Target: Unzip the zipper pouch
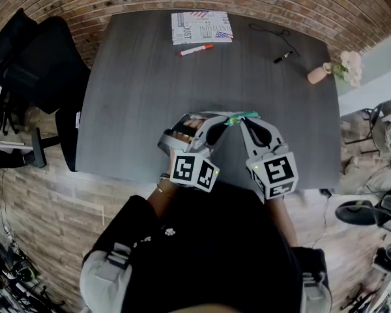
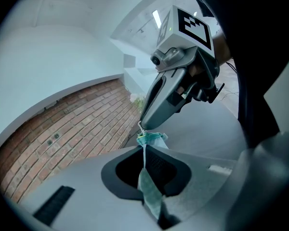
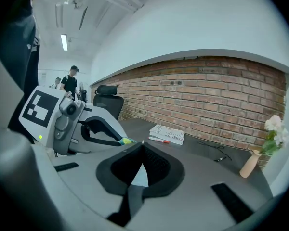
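Items on and over the desk (image 1: 137, 109), as you hold them:

1. Zipper pouch (image 1: 242, 117): teal fabric, lifted clear of the desk near its front edge and strung between your two grippers.
2. Left gripper (image 1: 227, 120): its fingers (image 2: 120, 170) are clenched on the pouch fabric. In the left gripper view a teal strip runs down between them, and the bunched end sits just past their tips.
3. Right gripper (image 1: 245, 120): it meets the left one tip to tip. Its fingers (image 3: 160, 170) are clenched on the zipper pull (image 2: 140, 127), a small metal piece at the pouch's bunched end. A pale sliver shows between them in the right gripper view.
4. Booklet (image 1: 202, 27): printed, lying flat at the far edge of the desk.
5. Red marker (image 1: 196, 49): lying just in front of the booklet.
6. Black cable (image 1: 274, 32): thin, far right of the desk, with a small dark piece at its near end.
7. Vase (image 1: 318, 74): small and pale, holding light flowers (image 1: 349, 66), at the right edge of the desk.
8. Office chair (image 1: 36, 67): black, on the floor to the left of the desk.
9. Brick wall (image 3: 207, 90): behind the far edge of the desk.
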A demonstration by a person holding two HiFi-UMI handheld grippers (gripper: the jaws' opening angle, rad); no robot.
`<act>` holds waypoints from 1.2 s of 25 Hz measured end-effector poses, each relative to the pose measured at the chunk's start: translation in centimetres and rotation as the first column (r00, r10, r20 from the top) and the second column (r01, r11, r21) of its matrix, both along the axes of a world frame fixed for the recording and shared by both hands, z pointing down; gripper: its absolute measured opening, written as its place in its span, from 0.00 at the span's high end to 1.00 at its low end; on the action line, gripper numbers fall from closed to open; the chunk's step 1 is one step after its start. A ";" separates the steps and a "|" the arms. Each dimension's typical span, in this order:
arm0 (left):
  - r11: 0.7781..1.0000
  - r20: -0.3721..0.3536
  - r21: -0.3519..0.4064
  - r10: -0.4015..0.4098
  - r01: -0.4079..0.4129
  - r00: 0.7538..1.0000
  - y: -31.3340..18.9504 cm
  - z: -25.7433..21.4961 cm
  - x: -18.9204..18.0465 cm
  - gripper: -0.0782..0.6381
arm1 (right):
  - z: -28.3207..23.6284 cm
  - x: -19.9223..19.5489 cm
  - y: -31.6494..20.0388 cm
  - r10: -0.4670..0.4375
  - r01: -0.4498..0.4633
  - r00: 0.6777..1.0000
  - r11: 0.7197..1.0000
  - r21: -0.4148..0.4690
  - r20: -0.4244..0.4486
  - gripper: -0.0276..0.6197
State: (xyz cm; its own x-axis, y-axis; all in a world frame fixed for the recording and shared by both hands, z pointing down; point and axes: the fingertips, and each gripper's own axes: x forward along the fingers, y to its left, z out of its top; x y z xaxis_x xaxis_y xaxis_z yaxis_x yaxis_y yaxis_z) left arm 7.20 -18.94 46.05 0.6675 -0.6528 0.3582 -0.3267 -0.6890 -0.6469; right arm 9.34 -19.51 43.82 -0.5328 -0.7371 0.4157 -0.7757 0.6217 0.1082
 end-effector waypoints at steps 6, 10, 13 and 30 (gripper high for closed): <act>1.000 0.010 -0.003 0.004 -0.004 1.000 0.4 0.2 0.1 0.88 | 0.2 0.2 0.3 -0.002 0.002 1.000 1.000 0.000 -0.001 0.96; 1.000 0.009 -0.004 0.003 -0.003 1.000 0.4 0.2 0.1 0.88 | 0.2 0.2 0.2 -0.001 0.001 1.000 1.000 0.004 -0.005 0.96; 1.000 -0.001 -0.009 0.006 -0.006 1.000 0.5 0.1 0.2 0.88 | 0.3 0.6 0.2 0.010 -0.010 1.000 1.000 0.004 -0.014 0.96; 1.000 -0.017 -0.017 0.009 -0.010 1.000 0.8 -0.1 0.4 0.88 | 0.5 1.6 -0.2 0.030 -0.029 0.999 1.000 0.012 -0.023 0.96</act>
State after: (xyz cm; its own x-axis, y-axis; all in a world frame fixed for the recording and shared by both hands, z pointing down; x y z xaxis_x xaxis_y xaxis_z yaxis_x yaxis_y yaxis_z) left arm 7.57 -18.19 45.98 0.6796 -0.6404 0.3579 -0.3308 -0.7029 -0.6297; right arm 10.97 -19.69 44.34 -0.5012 -0.7571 0.4192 -0.7909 0.5973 0.1332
